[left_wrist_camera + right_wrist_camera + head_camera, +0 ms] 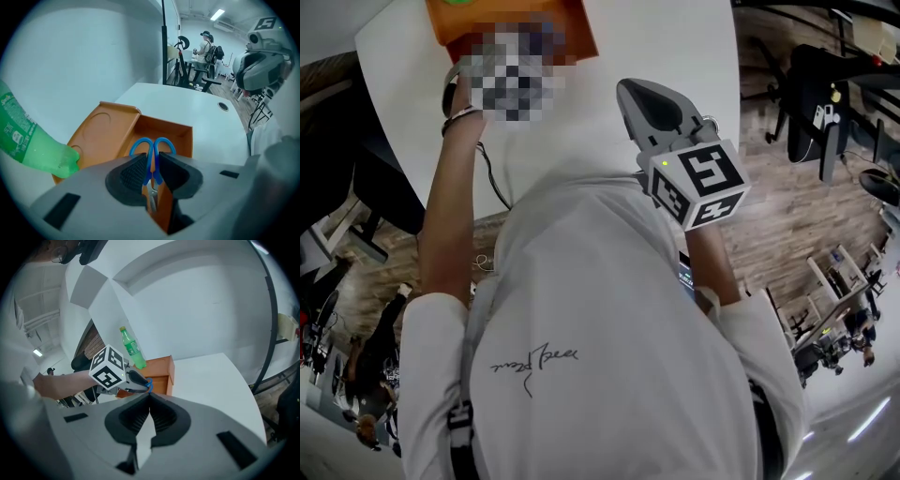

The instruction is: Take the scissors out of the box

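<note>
Left gripper clamping blue scissors

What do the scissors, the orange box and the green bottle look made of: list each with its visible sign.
The scissors: the blue handles look like smooth moulded plastic, and the dull grey blades are probably metal.
The box: matte orange, with flat walls and a flap with round recesses. It could be plastic or coated card; I can't tell which.
The bottle: translucent green with a printed label, so likely plastic.
</note>
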The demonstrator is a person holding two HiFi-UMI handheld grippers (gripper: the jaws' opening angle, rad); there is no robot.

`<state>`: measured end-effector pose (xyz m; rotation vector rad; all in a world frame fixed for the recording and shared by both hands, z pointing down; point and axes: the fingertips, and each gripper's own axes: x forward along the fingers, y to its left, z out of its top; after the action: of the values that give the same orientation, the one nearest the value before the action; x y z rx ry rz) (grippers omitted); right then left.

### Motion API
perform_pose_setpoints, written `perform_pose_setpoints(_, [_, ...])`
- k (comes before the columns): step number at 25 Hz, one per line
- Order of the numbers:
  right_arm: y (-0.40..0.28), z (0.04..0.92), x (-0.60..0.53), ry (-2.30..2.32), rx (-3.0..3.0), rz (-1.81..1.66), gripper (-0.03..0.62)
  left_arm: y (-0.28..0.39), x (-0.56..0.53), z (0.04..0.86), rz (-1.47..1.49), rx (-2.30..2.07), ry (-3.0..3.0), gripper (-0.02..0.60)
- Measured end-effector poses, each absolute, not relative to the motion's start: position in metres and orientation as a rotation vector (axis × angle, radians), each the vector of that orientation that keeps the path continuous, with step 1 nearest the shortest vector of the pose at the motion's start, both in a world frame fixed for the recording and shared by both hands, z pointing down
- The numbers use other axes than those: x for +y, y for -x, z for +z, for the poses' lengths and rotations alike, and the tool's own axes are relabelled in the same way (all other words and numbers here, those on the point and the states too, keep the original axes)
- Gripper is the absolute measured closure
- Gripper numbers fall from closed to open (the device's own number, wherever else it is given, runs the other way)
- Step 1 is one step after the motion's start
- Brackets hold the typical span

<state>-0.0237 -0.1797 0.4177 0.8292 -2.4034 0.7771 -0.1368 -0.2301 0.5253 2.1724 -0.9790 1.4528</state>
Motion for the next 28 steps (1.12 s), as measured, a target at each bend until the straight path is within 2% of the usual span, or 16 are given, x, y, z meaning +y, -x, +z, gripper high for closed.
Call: perform_pose_setpoints(28, [0.033, 0.399, -0.149, -0.818, -2.427, 0.666, 0.583, 0.160, -0.212, 0.468, 1.297, -1.192, -2.237, 0.491])
